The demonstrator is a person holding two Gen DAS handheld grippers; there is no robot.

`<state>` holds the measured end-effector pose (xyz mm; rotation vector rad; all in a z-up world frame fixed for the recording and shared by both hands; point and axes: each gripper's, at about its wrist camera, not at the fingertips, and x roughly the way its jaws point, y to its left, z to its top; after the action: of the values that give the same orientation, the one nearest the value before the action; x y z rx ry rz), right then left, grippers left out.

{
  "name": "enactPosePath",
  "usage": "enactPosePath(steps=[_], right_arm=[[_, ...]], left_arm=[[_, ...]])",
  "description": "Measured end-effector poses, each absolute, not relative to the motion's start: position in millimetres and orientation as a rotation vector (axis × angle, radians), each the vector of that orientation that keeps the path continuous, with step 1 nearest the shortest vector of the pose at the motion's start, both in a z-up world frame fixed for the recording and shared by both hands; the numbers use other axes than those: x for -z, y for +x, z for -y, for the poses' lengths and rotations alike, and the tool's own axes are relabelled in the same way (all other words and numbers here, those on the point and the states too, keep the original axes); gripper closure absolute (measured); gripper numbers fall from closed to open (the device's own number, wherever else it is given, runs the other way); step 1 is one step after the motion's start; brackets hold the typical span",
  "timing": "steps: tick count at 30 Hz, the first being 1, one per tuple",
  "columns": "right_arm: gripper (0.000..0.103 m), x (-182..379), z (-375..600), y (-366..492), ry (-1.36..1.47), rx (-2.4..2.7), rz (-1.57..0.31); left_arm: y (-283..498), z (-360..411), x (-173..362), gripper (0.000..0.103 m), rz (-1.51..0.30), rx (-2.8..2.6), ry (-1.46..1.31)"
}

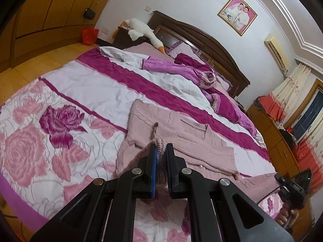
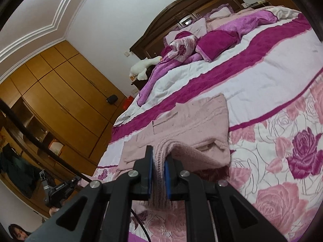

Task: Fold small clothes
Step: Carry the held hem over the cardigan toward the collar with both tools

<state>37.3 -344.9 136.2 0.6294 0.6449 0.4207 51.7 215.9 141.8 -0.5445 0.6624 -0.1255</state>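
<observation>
A pale pink knitted garment [image 1: 177, 133] is spread on the bed [image 1: 97, 92], over the rose-patterned quilt near the foot, with its long axis laid roughly parallel to the magenta stripe [image 1: 153, 88] that crosses the quilt; in the left wrist view it runs from the left end near the roses toward the lower right. The near edge of the garment is lifted off the quilt at two places. The left tongs [image 1: 161, 148] are clenched on a ribbed, slightly darker hem of the knit, which is seen bunched between the blue pads, a short dark cord hanging just beyond. The right tongs [image 2: 159, 151] are likewise clenched on a ribbed fold of the same garment [image 2: 187, 121], the fabric draped away to the right over the flat part. In that view the garment's far edge lies just beside the magenta stripe. A white plush goose [image 1: 143, 32] is seen by the dark wooden headboard [image 1: 201, 38], well apart from the garment.
</observation>
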Motion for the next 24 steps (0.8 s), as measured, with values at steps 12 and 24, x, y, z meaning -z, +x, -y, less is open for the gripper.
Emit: enactPosePath(steps=[12, 24], right_arm=[[0.093, -152.4, 342.4, 71.1, 0.554, -0.426, -0.607], [0.093, -163.4, 342.2, 103.5, 0.500, -0.424, -0.594]], left_arm=[[96.6, -210.2, -149.0, 0.103, -0.647, 0.113, -0.456], [149.7, -212.5, -139.3, 0.103, -0.685, 0.097, -0.403]])
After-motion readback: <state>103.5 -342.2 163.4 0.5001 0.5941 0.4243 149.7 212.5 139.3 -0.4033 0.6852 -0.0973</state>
